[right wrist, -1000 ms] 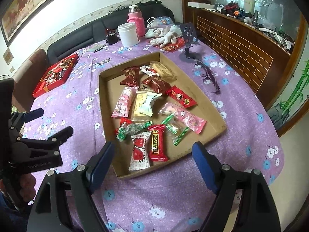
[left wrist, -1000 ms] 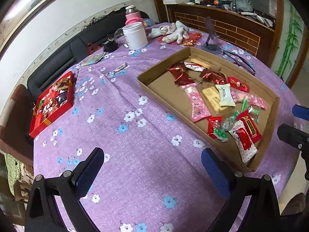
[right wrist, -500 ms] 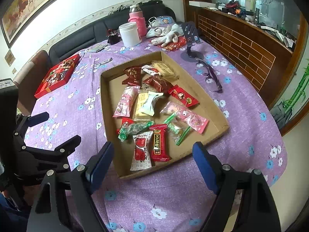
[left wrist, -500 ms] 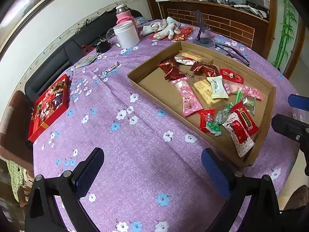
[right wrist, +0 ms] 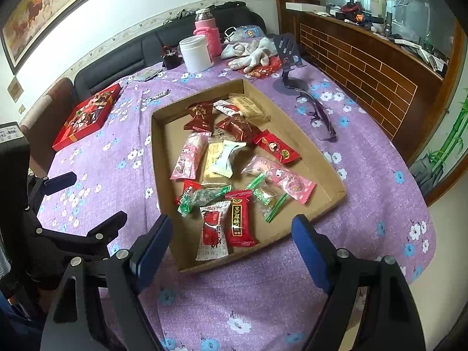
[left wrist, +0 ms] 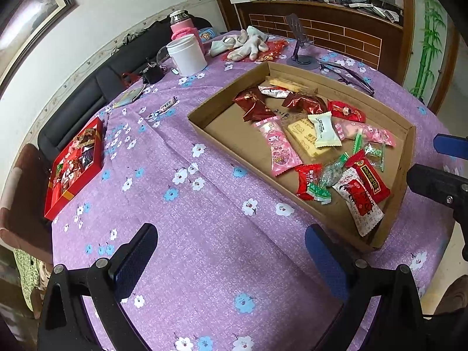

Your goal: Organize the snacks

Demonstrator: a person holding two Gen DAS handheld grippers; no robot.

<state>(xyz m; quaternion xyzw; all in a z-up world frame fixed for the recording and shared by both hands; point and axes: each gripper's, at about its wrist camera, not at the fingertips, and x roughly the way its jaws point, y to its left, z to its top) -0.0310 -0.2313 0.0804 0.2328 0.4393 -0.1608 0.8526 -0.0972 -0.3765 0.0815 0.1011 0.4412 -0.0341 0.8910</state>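
Note:
A shallow cardboard tray [left wrist: 201, 117] [right wrist: 156, 158] on the purple flowered tablecloth holds several wrapped snacks: pink packets [left wrist: 279, 147], red packets [right wrist: 241, 222], a white one [right wrist: 228, 155] and green candies [right wrist: 201, 197]. A red snack box [left wrist: 74, 165] [right wrist: 87, 117] sits at the table's left edge. My left gripper [left wrist: 231, 257] is open and empty over bare cloth, left of the tray. My right gripper [right wrist: 231, 242] is open and empty above the tray's near end; it also shows in the left wrist view [left wrist: 438, 166].
A white jar [left wrist: 187, 54], a pink flask [right wrist: 207, 33], white gloves [right wrist: 251, 52], a phone stand [right wrist: 288, 67] and glasses [right wrist: 317, 114] lie beyond the tray. Two small candy bars [left wrist: 163, 106] lie on the cloth. A black sofa lies beyond the table and a brick counter to the right.
Both views have shifted slightly as the grippers rose and drew back a little. Both stay open and empty. Nothing on the table has moved.

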